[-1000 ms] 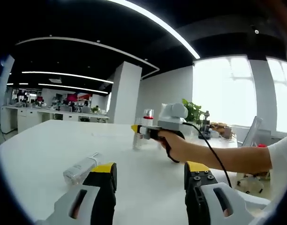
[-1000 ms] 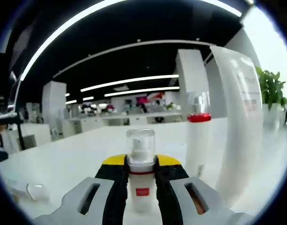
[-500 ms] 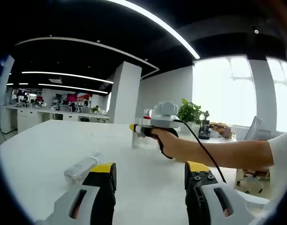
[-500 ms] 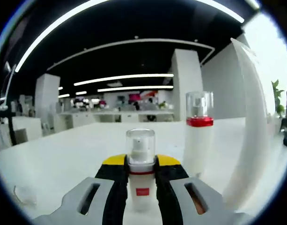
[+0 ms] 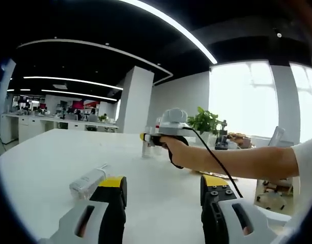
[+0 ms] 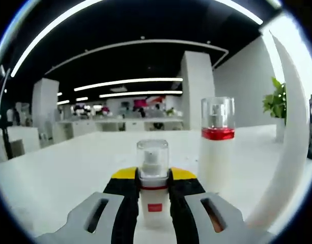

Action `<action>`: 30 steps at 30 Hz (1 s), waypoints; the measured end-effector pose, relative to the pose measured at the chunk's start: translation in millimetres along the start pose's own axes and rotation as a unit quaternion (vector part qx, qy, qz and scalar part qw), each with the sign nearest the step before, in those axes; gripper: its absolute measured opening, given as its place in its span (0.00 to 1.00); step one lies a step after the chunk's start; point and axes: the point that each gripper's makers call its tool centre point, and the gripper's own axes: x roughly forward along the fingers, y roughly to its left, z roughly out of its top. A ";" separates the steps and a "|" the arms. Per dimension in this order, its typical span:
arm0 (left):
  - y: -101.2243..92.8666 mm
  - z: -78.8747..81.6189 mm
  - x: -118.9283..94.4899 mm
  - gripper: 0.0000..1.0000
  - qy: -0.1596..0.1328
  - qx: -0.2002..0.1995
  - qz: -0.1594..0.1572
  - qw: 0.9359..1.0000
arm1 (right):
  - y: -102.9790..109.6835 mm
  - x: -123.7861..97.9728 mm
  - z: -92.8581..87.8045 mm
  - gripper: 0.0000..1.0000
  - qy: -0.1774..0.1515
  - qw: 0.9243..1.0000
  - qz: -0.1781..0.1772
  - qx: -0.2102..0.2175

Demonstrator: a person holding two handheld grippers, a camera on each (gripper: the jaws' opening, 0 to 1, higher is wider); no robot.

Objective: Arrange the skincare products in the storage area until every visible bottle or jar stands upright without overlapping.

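Right gripper clamps a small pump bottle; set it upright at seven o'clock of the tall bottle, not touching. Left gripper hangs open.

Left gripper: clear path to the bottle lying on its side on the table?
Probably yes. The left gripper is open with nothing held, and the lying bottle sits just ahead of its left jaw on bare table.
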 end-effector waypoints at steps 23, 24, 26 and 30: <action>-0.4 -0.5 -0.6 0.60 -0.003 -0.003 0.002 1.000 | -1.1 8.9 -14.3 0.52 0.034 0.999 0.011 0.007; -0.3 -0.7 -0.7 0.60 -0.003 -0.004 0.002 1.000 | -0.9 9.7 -15.4 0.52 0.033 0.999 0.014 0.005; -0.1 -1.6 -1.2 0.60 -0.003 -0.005 0.002 1.000 | -1.6 11.0 -17.9 0.52 0.034 0.999 0.019 0.005; 0.5 -3.1 -3.4 0.60 -0.004 -0.006 0.002 1.000 | -1.1 4.7 -21.2 0.53 0.032 0.999 0.019 0.018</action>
